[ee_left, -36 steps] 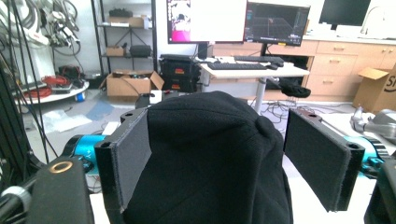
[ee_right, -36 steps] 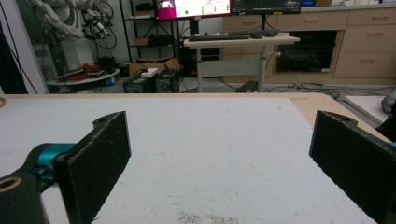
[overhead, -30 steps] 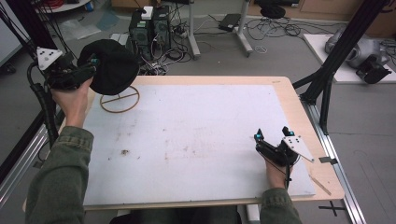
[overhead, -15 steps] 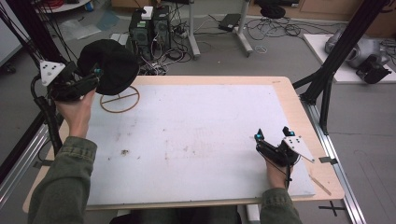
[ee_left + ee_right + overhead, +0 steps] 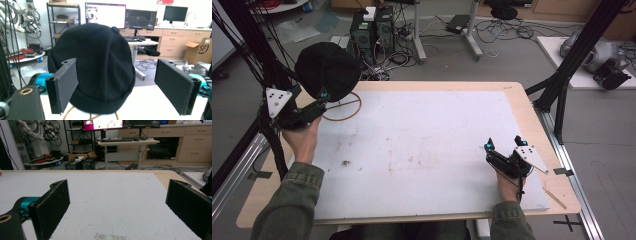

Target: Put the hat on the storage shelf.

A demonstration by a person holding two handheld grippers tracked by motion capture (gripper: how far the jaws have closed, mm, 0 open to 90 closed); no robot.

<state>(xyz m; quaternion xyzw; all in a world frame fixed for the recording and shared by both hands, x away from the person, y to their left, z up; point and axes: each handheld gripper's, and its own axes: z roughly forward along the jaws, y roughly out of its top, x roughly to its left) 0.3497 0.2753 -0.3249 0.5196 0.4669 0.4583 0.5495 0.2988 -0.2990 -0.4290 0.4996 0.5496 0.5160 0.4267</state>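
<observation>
High view: the white table top [image 5: 422,150] spreads ahead of both tongs. A black beanie [image 5: 93,65] sits on a brass wire stand [image 5: 343,106] just ahead of the left tongs [image 5: 319,102], whose jaws gape wide to either side of it. The right tongs [image 5: 117,202] rest open and empty. Closing too low could, I judge, snag the stand and tip it.

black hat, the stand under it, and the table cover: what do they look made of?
Hat: soft knit fabric, likely wool or acrylic; matte black, ribbed folds, rolled cuff.
Stand: thin metal wire or rod by the look, with a copper or brass-toned sheen; ring base on the table.
Table cover: white matte sheet, maybe foam board or paper; scuffed and stained, over a light wood-look tabletop.
</observation>
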